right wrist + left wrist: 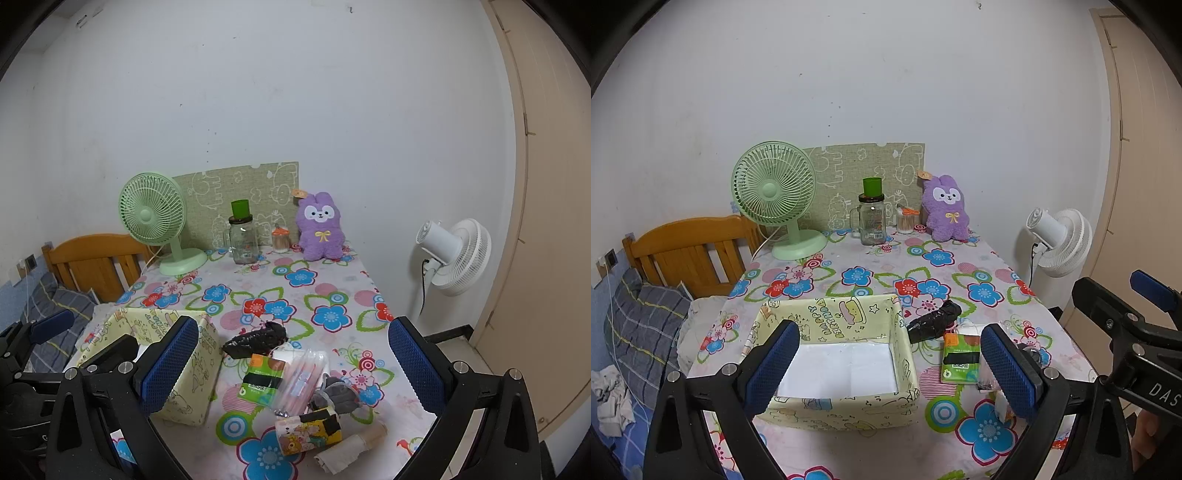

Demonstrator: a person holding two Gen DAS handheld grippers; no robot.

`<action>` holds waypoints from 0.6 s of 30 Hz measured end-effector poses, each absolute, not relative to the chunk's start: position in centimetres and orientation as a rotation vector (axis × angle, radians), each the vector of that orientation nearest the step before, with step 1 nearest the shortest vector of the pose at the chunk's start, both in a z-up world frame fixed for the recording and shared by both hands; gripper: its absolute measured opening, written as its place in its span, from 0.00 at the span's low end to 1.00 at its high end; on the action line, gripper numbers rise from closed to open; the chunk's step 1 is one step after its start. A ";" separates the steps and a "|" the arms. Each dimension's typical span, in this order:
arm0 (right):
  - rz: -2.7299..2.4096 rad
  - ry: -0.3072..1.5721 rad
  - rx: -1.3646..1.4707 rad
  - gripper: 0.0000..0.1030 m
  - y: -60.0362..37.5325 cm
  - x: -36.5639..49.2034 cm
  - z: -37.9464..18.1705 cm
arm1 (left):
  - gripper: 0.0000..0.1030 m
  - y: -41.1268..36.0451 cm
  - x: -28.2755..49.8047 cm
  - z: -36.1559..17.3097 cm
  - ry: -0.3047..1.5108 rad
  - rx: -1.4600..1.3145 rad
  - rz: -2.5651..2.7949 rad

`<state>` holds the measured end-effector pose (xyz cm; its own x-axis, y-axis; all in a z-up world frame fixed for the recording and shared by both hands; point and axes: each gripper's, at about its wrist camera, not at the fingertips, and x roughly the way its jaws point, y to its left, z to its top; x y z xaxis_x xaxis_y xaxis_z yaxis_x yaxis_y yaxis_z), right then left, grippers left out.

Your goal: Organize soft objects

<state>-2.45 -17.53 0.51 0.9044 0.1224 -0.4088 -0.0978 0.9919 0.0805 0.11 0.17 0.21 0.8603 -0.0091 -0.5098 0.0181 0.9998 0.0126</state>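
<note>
Your left gripper (888, 365) hangs right over the yellow cartoon-print box (905, 354), fingers spread wide and holding nothing; between them you look straight down onto the box's bare white floor, so nothing has gone in yet. Your right gripper (290, 365) is just as wide open and just as empty, held above the heap of soft things just beside the box's right wall. That split looks sensible: one hand over the container, the other over the supply.

Closest to you in the right view lie a rolled cartoon-print cloth (308, 432) and a beige rolled cloth (351, 448), with a grey bundle (338, 395) behind them. Further back sit a clear packet of pink items (301, 380), a green tissue pack (260, 380) and a crumpled black bag (932, 321).

A purple plush rabbit (319, 227) leans upright against the far wall, well apart from the pile, near a jar (243, 240) and a green desk fan (774, 192). Judged by reach, the rolled cloths probably come first.
</note>
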 end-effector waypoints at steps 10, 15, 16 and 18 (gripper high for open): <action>0.111 0.423 0.059 1.00 -17.7 -2.6 0.6 | 0.97 0.2 0.1 0.3 0.533 0.018 -0.013; 0.111 0.422 0.059 1.00 -17.7 -2.7 0.7 | 0.97 0.3 0.0 0.4 0.531 0.015 -0.014; 0.111 0.422 0.059 1.00 -17.7 -2.7 0.6 | 0.97 0.4 0.0 0.4 0.530 0.016 -0.014; 0.111 0.421 0.058 1.00 -17.7 -2.6 0.6 | 0.97 0.5 0.0 0.5 0.530 0.013 -0.013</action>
<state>-2.65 -17.70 0.65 0.9065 0.1196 -0.4048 -0.0954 0.9922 0.0797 0.01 0.49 0.53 0.8626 -0.0091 -0.5058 0.0160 0.9998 0.0094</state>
